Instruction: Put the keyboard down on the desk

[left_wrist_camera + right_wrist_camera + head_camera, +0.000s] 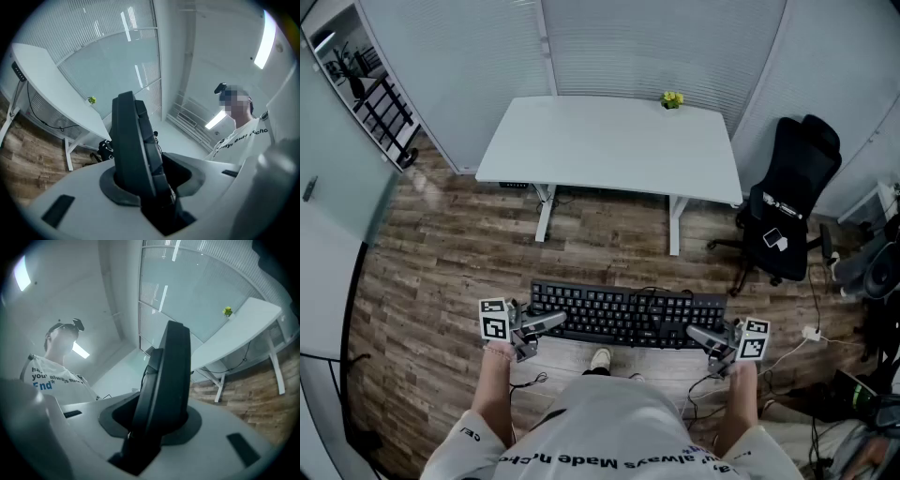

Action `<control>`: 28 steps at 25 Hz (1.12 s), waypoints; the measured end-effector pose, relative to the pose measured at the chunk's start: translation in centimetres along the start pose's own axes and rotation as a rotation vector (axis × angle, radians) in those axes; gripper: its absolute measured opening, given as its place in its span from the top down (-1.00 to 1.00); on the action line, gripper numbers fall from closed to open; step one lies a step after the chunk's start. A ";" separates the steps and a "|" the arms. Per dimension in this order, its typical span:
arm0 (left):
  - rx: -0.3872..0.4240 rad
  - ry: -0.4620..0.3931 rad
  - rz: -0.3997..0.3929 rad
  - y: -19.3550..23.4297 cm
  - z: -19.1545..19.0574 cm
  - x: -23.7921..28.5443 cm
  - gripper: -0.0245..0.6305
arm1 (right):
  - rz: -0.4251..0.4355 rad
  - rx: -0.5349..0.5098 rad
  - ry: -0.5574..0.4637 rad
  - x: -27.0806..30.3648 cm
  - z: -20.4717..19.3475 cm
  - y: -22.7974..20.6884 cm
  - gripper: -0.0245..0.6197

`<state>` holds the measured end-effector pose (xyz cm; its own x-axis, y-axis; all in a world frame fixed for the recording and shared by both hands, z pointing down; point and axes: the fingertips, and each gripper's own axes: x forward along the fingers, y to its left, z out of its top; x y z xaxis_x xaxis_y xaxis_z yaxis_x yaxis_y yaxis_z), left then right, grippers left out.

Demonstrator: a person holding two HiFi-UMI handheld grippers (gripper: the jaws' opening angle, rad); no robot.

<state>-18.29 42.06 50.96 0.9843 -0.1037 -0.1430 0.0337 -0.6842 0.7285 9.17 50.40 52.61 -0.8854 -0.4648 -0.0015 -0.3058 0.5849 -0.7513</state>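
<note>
Keyboard (623,314): black, full-size, long and flat, keys up, dark cable (653,307) looped over keys right of middle. Held level in air over wood floor (441,272), spanning from one gripper to other.

Left gripper (553,322): fingers clamped narrow on keyboard's left end; in left gripper view its edge rises straight out from between them.

Right gripper (701,335): fingers clamped likewise on right end.

White desk (609,150) well beyond fingertips, ahead; small yellow-green thing (673,99) at its far edge.

Left tool (551,322), right tool (699,334) — level, arms forward, jaws pinching keyboard (609,314) ends.
</note>
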 end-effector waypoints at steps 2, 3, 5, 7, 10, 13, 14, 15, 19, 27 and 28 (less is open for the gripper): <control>0.000 -0.004 0.002 0.2 0.3 -0.7 0.43 | -0.001 0.005 0.003 0.7 0.1 0.0 0.50; 0.000 -0.007 0.004 0.3 0.4 -1.1 0.43 | -0.001 0.008 0.005 1.2 0.1 0.0 0.50; -0.002 -0.014 0.005 0.5 0.7 -2.0 0.43 | -0.001 0.004 0.009 2.2 0.2 0.1 0.46; -0.003 -0.021 0.004 0.8 1.0 -2.8 0.43 | -0.001 -0.002 0.013 3.2 0.1 0.1 0.46; -0.004 -0.020 0.005 1.5 1.4 -4.2 0.43 | -0.003 0.000 0.013 4.6 -0.3 -0.3 0.46; -0.008 -0.015 0.008 2.0 1.7 -5.4 0.43 | -0.006 0.012 0.008 5.9 -0.9 -0.3 0.46; -0.010 -0.014 0.009 2.0 1.8 -5.8 0.43 | -0.009 0.015 0.008 6.2 -1.1 -0.2 0.46; -0.011 -0.014 0.009 2.0 1.9 -6.2 0.43 | -0.011 0.018 0.008 6.5 -1.2 -0.2 0.46; -0.019 -0.017 0.011 2.5 1.9 -6.8 0.43 | -0.014 0.024 0.016 7.3 -1.2 -0.3 0.46; -0.016 -0.035 0.024 4.3 3.3 -6.8 0.43 | -0.004 0.019 0.030 8.6 0.4 -2.2 0.46; -0.016 -0.036 0.026 4.6 3.6 -6.7 0.43 | -0.002 0.019 0.030 8.8 0.7 -2.5 0.46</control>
<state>-25.39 37.01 52.86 0.9780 -0.1478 -0.1476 0.0109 -0.6694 0.7428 2.42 44.38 54.02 -0.8951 -0.4454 0.0195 -0.3009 0.5714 -0.7635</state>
